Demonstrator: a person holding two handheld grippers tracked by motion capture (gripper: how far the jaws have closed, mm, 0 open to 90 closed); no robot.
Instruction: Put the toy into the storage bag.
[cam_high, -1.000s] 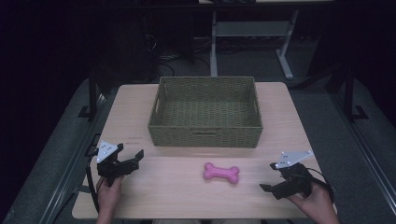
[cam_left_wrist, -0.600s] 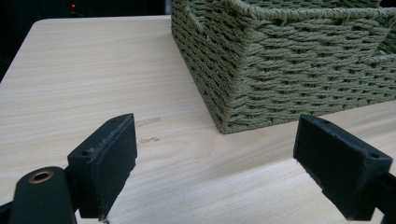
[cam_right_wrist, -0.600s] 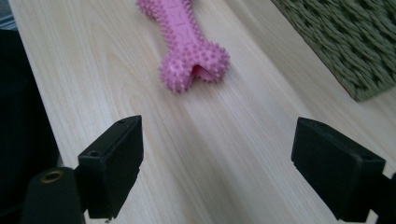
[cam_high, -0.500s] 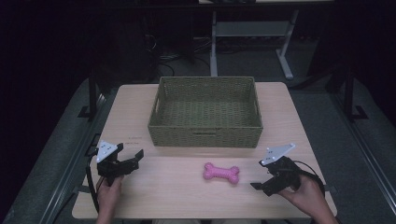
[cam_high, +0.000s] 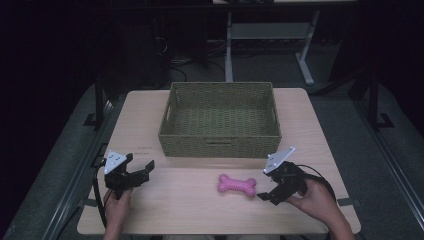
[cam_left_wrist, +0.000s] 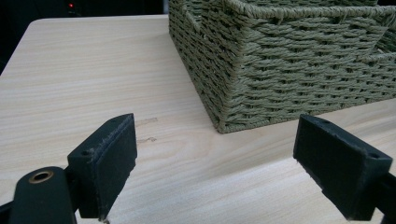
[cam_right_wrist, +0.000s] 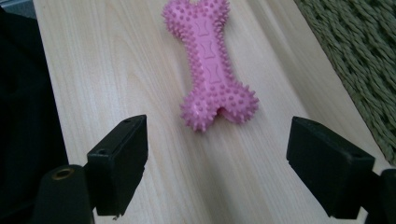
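1. On the near half of the pale wooden table, a pink bone toy is lying flat, just in front of the woven basket and apart from it.
2. Seen in the right gripper view, the pink bone toy is being shown as a rubbery dog bone covered in short soft spikes, with two rounded knobs at each end and a row of embossed marks along its smooth middle strip.
3. The right gripper is being held just beside the toy's right end; its jaws have just been closing a little but are standing wide, with the toy's near end lying ahead of them, untouched, and bare table between the pads.
4. The left gripper is being held low at the table's left, well apart from the toy; its jaws are being kept wide, nothing between them, pointed at the basket's near corner.
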